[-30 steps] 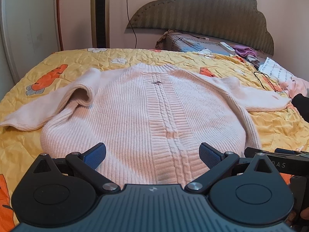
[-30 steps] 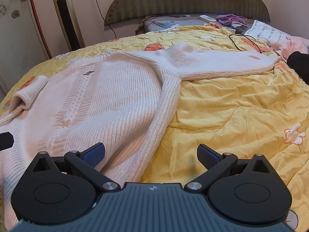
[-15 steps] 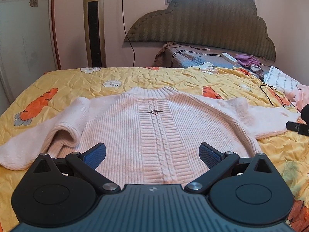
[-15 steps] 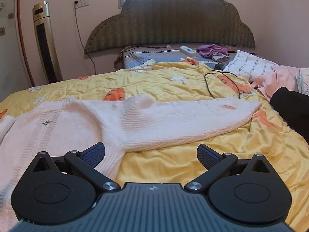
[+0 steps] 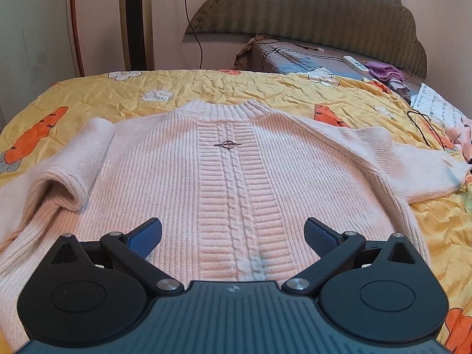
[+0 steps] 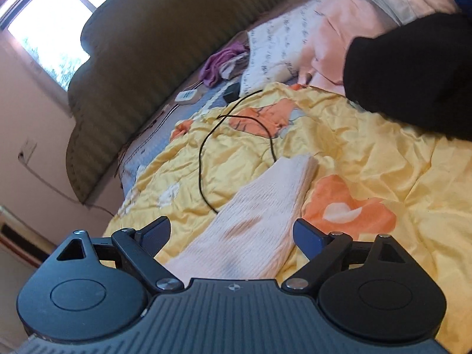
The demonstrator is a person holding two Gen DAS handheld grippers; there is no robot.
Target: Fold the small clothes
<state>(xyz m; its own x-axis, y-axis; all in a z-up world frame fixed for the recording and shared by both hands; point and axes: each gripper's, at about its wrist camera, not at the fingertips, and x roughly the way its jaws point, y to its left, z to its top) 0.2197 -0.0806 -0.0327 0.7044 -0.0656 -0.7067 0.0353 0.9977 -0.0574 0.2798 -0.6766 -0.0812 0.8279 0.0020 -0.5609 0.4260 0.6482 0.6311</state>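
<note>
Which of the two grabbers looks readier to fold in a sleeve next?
Probably the right gripper: it is open with the sweater's sleeve lying between its fingers. The left gripper, also open, faces the sweater body.

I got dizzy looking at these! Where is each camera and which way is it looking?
Left wrist: on the left gripper, level, facing the sweater front and headboard; its open fingers show.
Right wrist: on the right gripper, tilted sideways, facing the sweater's sleeve; open fingers show.
Shared: sweater, yellow quilt, headboard, black cable.
</note>
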